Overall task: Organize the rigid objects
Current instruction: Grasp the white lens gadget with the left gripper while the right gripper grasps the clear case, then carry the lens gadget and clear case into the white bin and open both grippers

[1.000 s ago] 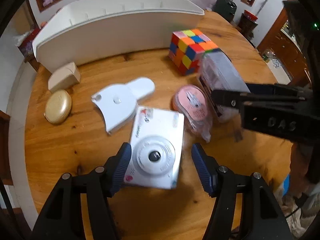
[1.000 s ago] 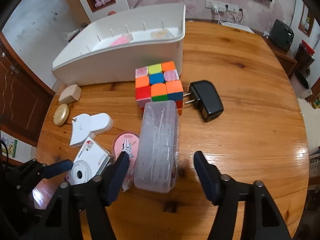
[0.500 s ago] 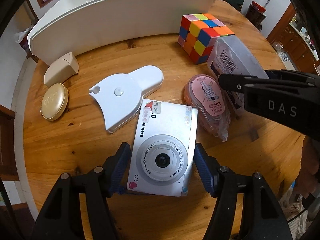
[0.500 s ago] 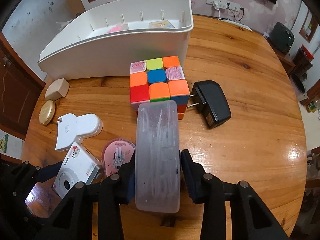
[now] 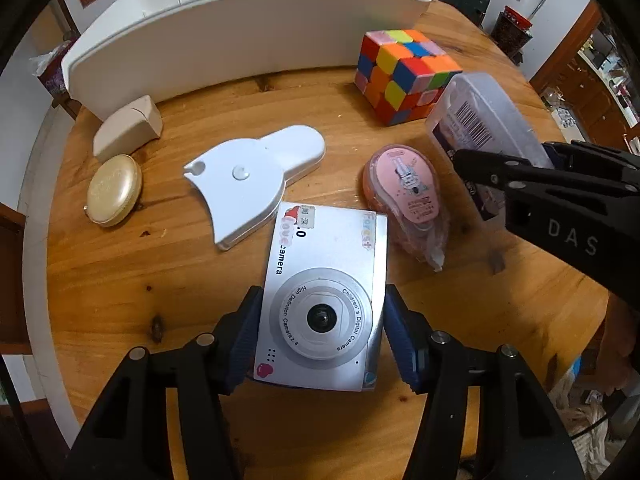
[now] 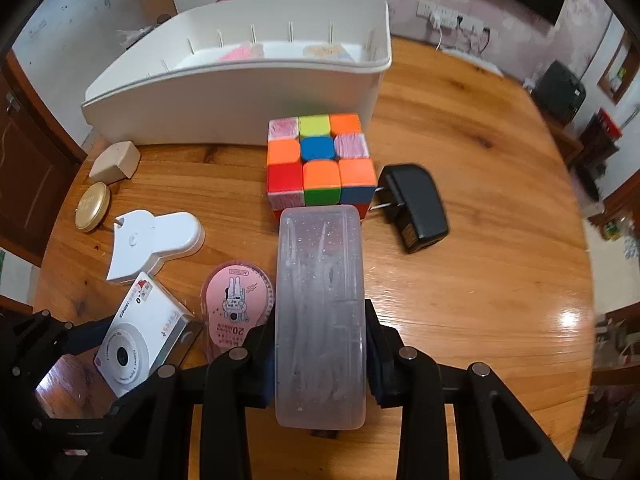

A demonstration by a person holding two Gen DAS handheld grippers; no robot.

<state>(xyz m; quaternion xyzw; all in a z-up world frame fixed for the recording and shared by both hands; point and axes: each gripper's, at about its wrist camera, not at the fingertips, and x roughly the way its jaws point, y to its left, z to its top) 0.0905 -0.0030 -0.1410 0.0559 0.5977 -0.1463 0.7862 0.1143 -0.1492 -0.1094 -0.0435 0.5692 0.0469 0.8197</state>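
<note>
Tools [image 5: 324, 332] [image 6: 320, 356] clamp camera [image 5: 324, 300] and clear box [image 6: 320, 312], level.

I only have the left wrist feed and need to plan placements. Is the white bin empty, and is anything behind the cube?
Observer: No. The white bin holds a pink item and a beige item near its far wall.
Operator: And behind the cube?
Observer: A black plug adapter lies right of the cube, prongs toward it.
Operator: Is the right tool gripping the clear case?
Observer: Yes, the right tool is shut on the clear case, clamping both sides.
</note>
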